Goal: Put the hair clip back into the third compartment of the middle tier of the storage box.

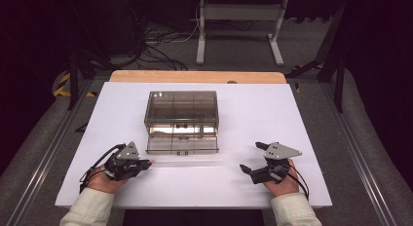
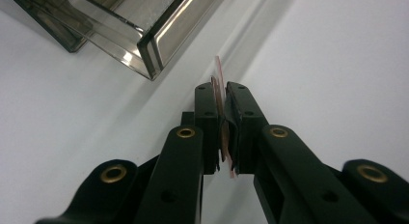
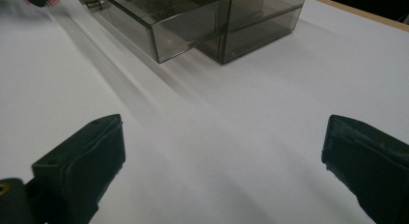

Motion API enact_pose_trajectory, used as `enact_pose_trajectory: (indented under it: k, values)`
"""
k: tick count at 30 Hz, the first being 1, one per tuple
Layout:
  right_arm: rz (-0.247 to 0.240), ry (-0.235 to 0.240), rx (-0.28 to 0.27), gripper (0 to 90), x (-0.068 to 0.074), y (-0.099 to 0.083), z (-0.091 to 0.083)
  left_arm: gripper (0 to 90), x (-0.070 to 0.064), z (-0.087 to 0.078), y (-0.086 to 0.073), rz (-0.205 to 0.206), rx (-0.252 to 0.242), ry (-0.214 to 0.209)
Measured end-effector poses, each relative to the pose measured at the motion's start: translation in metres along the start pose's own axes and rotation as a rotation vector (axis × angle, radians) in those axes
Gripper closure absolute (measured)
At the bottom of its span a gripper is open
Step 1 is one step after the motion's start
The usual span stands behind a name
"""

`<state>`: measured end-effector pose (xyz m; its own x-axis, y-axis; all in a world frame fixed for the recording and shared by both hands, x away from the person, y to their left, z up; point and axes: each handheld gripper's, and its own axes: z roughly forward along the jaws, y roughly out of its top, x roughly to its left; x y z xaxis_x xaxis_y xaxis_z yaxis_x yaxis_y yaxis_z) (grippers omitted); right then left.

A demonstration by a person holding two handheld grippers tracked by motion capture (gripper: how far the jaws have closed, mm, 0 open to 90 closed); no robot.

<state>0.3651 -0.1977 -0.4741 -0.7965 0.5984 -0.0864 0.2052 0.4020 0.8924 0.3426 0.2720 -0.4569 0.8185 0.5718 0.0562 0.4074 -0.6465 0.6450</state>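
Now we hold the left claw (image 1: 146,163) low over the white bench (image 1: 253,114), its jaws pressed together on a thin pinkish strip (image 2: 220,86) that stands on edge between the pads and pokes out past their tips. It sits just in front of the smoky clear drawer box (image 1: 181,120), whose bottom drawer (image 1: 182,144) is pulled out toward us. Our right claw (image 1: 253,160) hovers well apart at the other side of the bench, jaws spread wide with nothing between them.
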Motion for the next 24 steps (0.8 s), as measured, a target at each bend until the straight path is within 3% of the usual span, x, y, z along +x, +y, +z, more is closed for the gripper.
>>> enact_pose_trajectory:
  k: [24]
  values:
    - [-0.002, 0.0, 0.004, 1.7, 0.0, 0.0, 0.001, 84.3, -0.005, -0.016, 0.012, -0.009, -0.078, 0.004]
